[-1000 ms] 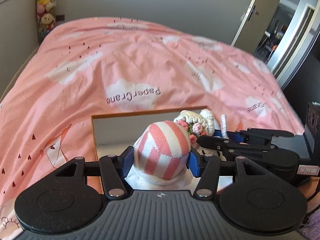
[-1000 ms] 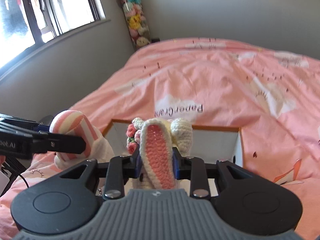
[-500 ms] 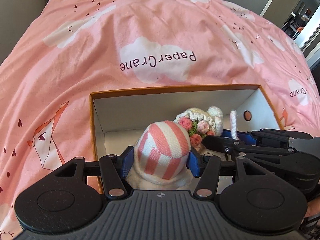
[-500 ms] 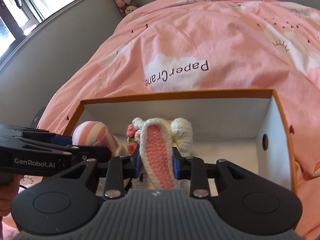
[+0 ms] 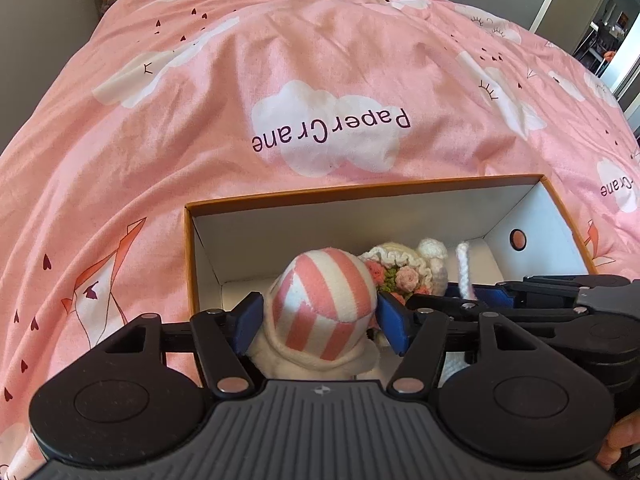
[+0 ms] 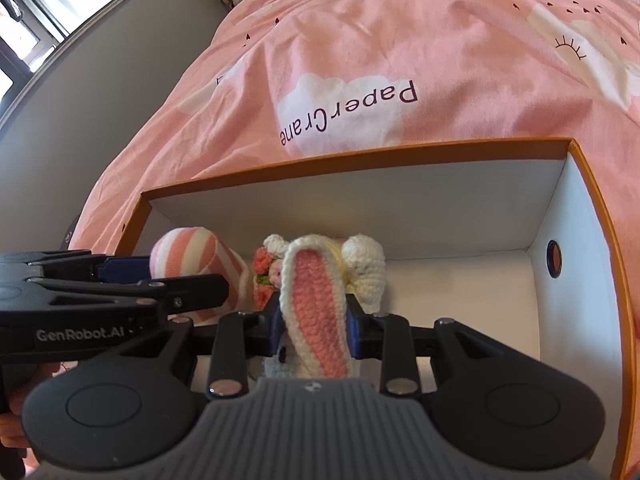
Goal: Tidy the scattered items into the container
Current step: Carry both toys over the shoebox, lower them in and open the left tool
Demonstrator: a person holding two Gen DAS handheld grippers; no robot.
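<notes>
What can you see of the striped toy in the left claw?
The striped toy is a soft plush with a rounded pink-and-white striped top over a cream fleece lower part. It sits between the blue pads of the left claw, whose jaws are opening, low inside the box, beside the crochet bunny.

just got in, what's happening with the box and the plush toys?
A person holds a gripper in each hand over the orange-rimmed box on the pink bedspread. The left gripper has the pink-striped plush between its pads and its jaws are opening, letting go. The right gripper is clamped on the crochet bunny by its ear, jaws just starting to open. Both toys are down inside the box.
</notes>
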